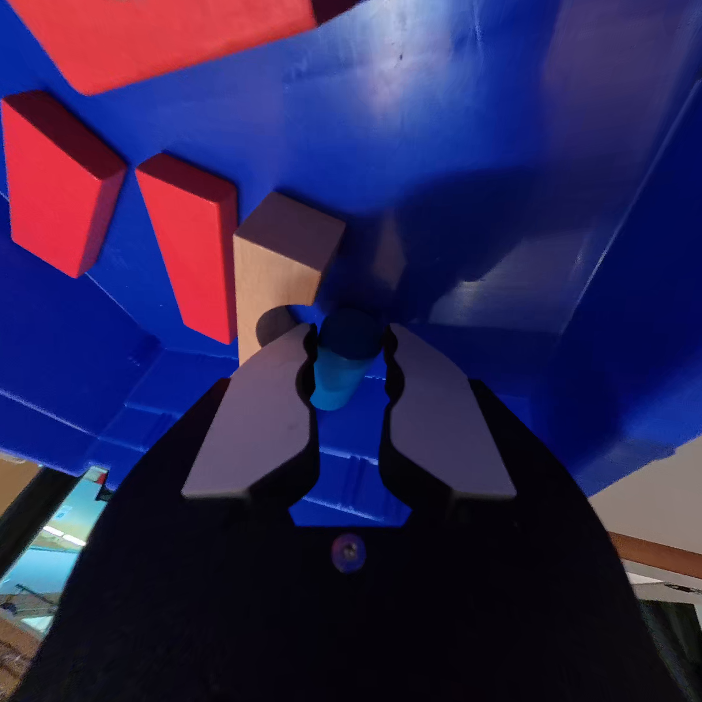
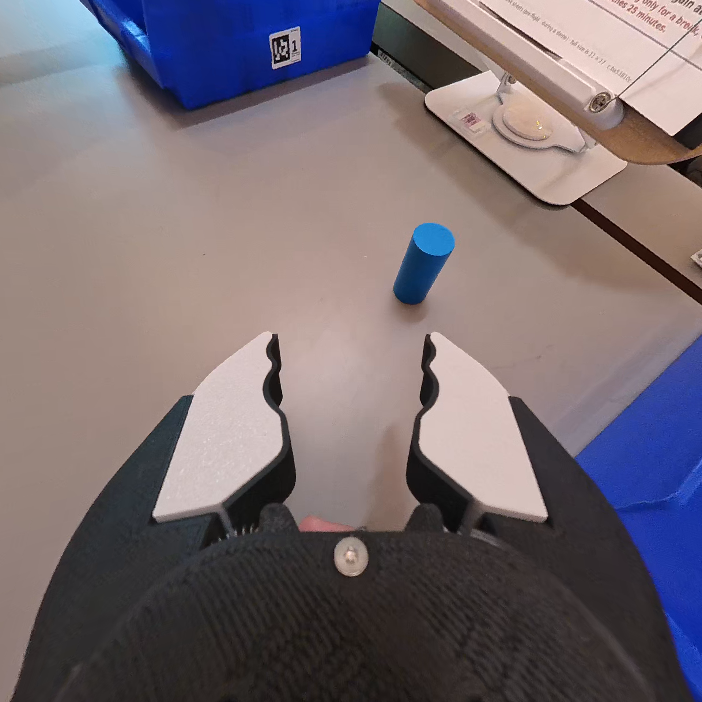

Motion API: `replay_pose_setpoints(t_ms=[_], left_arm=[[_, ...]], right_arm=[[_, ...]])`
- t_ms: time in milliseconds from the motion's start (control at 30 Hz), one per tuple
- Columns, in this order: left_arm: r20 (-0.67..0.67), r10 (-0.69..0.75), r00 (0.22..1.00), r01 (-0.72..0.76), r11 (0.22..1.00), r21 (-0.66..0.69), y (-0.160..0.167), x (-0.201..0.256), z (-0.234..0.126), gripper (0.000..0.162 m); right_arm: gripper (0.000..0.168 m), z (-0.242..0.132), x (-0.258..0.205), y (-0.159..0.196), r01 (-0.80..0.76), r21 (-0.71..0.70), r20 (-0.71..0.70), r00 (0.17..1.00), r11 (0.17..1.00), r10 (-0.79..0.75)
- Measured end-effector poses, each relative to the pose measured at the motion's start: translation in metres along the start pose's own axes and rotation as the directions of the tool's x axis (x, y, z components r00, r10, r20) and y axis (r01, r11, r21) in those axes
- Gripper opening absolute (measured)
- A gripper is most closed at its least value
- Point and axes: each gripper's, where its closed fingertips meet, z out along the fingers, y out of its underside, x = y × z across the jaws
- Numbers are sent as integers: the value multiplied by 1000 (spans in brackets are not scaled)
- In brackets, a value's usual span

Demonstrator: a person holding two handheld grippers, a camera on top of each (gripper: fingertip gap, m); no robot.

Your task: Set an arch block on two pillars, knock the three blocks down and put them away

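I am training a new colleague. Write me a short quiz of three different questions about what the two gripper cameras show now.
1. True or false: the right gripper is shut on the blue cylinder on the table.
2. What lies between the left gripper fingertips?
A. a red block
B. a small blue cylinder
C. nothing
3. Fill in: the red blocks and the wooden block lie inside a ____ bin.

Key: 1 false; 2 B; 3 blue.

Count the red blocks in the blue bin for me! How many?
3. One red block lies at the far left of the blue bin, another red block beside it against the wooden block, a third at the top edge. More may be hidden.
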Motion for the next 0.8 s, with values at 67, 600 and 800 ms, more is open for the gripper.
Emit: replay_pose_setpoints(t_ms=[67, 600, 800], left_arm=[[6, 26, 1000, -26, 999, -20, 1, 0, 1, 33], [56, -295, 954, 270, 925, 268, -13, -19, -45, 33], [-196, -586, 787, 513, 443, 735, -38, -43, -162, 32]], right_arm=[[72, -1, -1, 1, 2, -4, -3, 1000, 1000, -2], [71, -13, -5, 1, 9, 24, -26, 1000, 1000, -9], [70, -9, -19, -26, 50, 99, 10, 999, 994, -51]])
